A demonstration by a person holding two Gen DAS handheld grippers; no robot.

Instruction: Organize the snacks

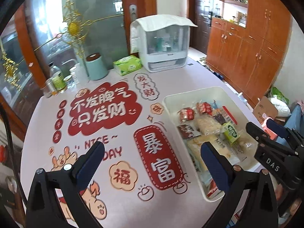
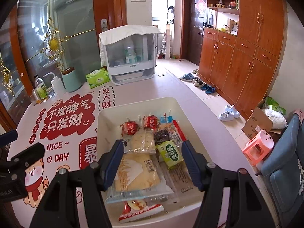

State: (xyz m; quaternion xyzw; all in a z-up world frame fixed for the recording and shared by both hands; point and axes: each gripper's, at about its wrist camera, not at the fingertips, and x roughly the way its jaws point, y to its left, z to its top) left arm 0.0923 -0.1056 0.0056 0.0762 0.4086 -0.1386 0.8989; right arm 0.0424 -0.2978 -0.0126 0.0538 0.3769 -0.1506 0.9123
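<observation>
A white rectangular bin (image 1: 191, 93) (image 2: 136, 102) stands on the table's right side, filled with several wrapped snacks: red candies (image 2: 151, 122), a green packet (image 2: 171, 153) (image 1: 230, 133), a large bread pack (image 2: 133, 172), a dark bar (image 2: 161, 135). My left gripper (image 1: 152, 152) is open and empty above the printed tablecloth, left of the bin. My right gripper (image 2: 150, 161) is open above the bin, jaws either side of the bread pack, holding nothing. The right gripper also shows in the left wrist view (image 1: 266, 131).
At the table's back stand a white covered appliance (image 2: 131, 57), a green tissue pack (image 2: 97, 77), a mint canister (image 2: 71, 79) and small bottles (image 2: 41, 91). Wooden cabinets (image 2: 247, 57), shoes on the floor, a pink stool (image 2: 259, 146) and a blue chair (image 2: 285, 171) lie right.
</observation>
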